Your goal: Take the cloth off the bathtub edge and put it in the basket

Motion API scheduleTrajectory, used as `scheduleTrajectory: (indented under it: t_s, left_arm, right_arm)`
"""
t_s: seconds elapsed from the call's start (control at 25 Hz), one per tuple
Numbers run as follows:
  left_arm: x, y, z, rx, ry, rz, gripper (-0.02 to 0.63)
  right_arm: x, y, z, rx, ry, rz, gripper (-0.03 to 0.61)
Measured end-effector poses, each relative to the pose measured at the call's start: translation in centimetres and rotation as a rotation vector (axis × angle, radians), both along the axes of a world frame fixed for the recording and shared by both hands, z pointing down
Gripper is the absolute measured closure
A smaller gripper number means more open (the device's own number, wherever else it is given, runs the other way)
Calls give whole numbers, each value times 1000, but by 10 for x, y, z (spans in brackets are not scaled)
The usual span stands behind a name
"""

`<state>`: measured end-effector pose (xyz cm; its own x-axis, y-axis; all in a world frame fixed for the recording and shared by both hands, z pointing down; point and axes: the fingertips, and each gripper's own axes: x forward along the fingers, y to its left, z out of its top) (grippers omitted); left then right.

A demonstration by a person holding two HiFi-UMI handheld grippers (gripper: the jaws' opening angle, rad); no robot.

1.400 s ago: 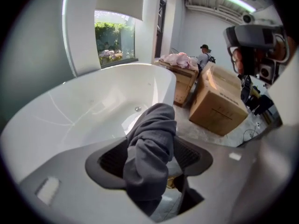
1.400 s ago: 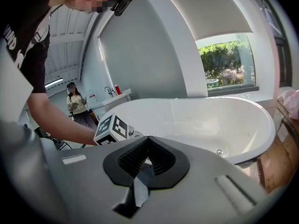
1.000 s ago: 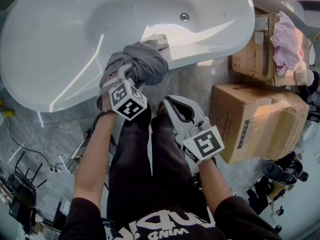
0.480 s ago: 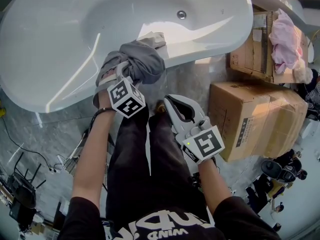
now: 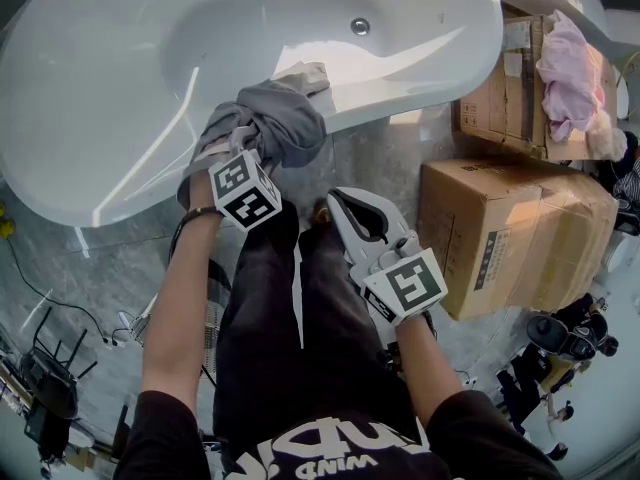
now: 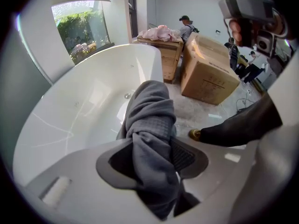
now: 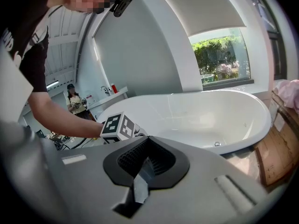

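You are at the grasp, the first step. Nothing is lifted yet, and the cloth [image 5: 277, 118] lies heaped on the tub [image 5: 90, 88] rim nearest you, with one end trailing into the basin.

Your left tongs [image 6: 152, 158] are closing on it. A thick bunched fold runs straight through the jaws, and the pads already look to bear on it from both sides. Finish the squeeze, then lift straight up until the trailing end clears the rim. After that, carry it off.

The basin to your left is wide and bare, so there is room on that side. The rim is smooth and rounded, and I'd judge it unlikely to snag the fabric.

Your right tongs [image 5: 352, 214] hang over your thighs. Their jaws are together with nothing in them, well apart from the cloth and out of the lift path.

Further right, the floor [image 5: 385, 158] between the tub and the boxes [image 5: 510, 228] is a narrow lane. Swing the hanging cloth wide of the box corners there.

No basket shows plainly in any view. Look for it before you turn, so that you don't carry the cloth about blind.
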<state>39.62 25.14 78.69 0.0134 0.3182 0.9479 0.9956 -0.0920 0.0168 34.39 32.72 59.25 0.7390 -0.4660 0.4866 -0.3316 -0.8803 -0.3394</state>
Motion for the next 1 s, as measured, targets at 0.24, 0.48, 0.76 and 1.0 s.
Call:
scheduleTrajectory:
  t_s: [0.24, 0.48, 0.76, 1.0]
  left_arm:
    - [-2, -1, -14, -11, -32, -67, 425]
    - [-1, -6, -23, -13, -3, -89, 437]
    - [-8, -6, -37, -56, 23, -193, 583]
    - [-3, -5, -39, -92, -26, -307, 586]
  right_arm:
    - [7, 4, -10, 8, 12, 4, 569]
    - [12, 2, -17, 17, 25, 0, 569]
    - [15, 17, -19, 18, 25, 26, 569]
    - [17, 22, -20, 20, 24, 32, 569]
